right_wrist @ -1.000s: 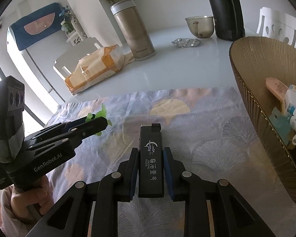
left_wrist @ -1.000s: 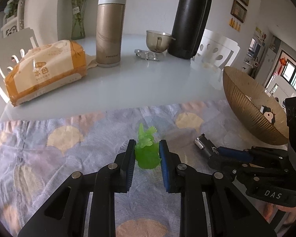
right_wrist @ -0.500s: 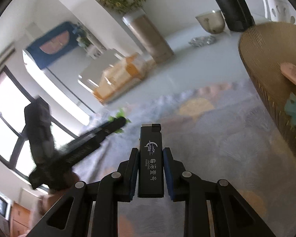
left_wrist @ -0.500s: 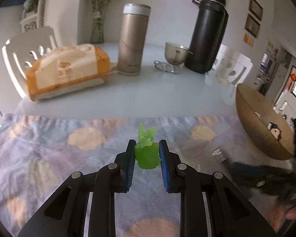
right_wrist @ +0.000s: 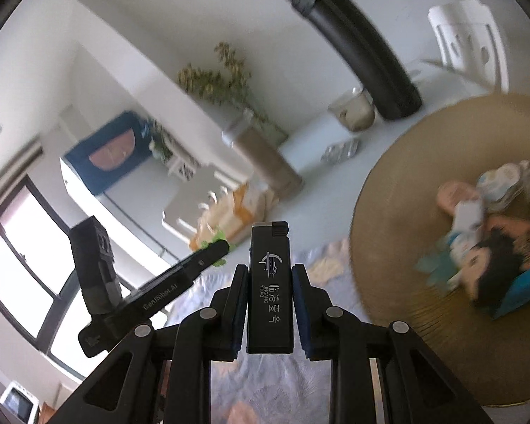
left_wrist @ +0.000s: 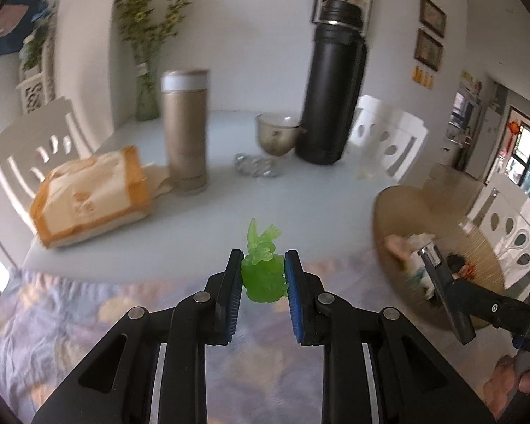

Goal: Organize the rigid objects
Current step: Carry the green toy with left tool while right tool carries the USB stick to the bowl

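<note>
Left wrist view: left gripper (left_wrist: 264, 275) at lower centre, jaws clenched on a translucent green figurine (left_wrist: 264, 271), pinched low on its body so the leafy top stands clear above the pads; held off the patterned cloth (left_wrist: 88, 318) spread across the lower frame. At right edge, right gripper (left_wrist: 441, 296) reaching in with a black lighter (left_wrist: 440, 291) over the golden bowl (left_wrist: 392, 212), already stocked with small items, blurred. On the white table (left_wrist: 229, 194) behind: tan thermos (left_wrist: 185, 130), black flask (left_wrist: 332, 92), orange tissue pack (left_wrist: 92, 194), glass cup (left_wrist: 277, 134); presumably not part of the sorting. Right wrist view: jaws clamped on the lighter (right_wrist: 270, 282), gripped by its long sides, top end forward, likely for a clean drop. Bowl (right_wrist: 388, 194) filling right half of frame, contents smeared. Left gripper (right_wrist: 212, 251) at left of centre, green figurine (right_wrist: 219, 236) just showing at its tip. Judgement: both pieces lifted for transfer to the bowl; lighter nearer, probably first in.
</note>
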Demonstrator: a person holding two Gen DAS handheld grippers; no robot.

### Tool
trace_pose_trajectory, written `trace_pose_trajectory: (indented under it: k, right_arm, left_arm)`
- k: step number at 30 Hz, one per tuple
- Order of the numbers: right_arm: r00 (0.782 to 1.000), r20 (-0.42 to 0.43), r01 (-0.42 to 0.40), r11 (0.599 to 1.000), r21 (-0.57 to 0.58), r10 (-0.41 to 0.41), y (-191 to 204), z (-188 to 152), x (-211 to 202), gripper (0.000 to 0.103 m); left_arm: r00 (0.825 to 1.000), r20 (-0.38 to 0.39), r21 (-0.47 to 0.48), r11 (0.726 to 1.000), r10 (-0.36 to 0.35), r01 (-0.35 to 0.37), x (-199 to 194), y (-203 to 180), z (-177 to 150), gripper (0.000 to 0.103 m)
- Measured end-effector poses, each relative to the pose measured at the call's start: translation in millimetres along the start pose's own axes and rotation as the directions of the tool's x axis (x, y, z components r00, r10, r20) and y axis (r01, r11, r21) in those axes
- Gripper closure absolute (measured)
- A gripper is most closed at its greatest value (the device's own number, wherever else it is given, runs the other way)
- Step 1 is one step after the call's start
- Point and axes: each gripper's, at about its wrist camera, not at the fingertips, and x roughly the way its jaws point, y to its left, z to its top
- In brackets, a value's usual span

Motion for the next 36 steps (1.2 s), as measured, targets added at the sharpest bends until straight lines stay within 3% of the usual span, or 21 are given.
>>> trace_pose_trajectory:
  k: [13,24,36]
  right_arm:
    - [0.981,0.184,0.036,0.988,0.149,-0.063,-57.1,25.1,-74.3,0.079]
    - [0.961,0.222,0.124,0.975,0.186,-0.164,-76.9,33.2,-95.3,0.079]
    - [0.946,0.204,0.216,0.96,0.179,-0.251,-84.6,34.4,-91.5,0.079]
  left_arm:
    - [0.991,-0.005,0.051,0.99,-0.131,0.131,24.0,-93.6,19.4,0.082]
    - [0.985,-0.029,0.144,0.974,-0.173,0.175,43.1,-151.8,20.3,0.082]
    - [0.981,-0.073,0.133,0.973,-0.182,0.191,61.7,-160.2,13.0,0.082]
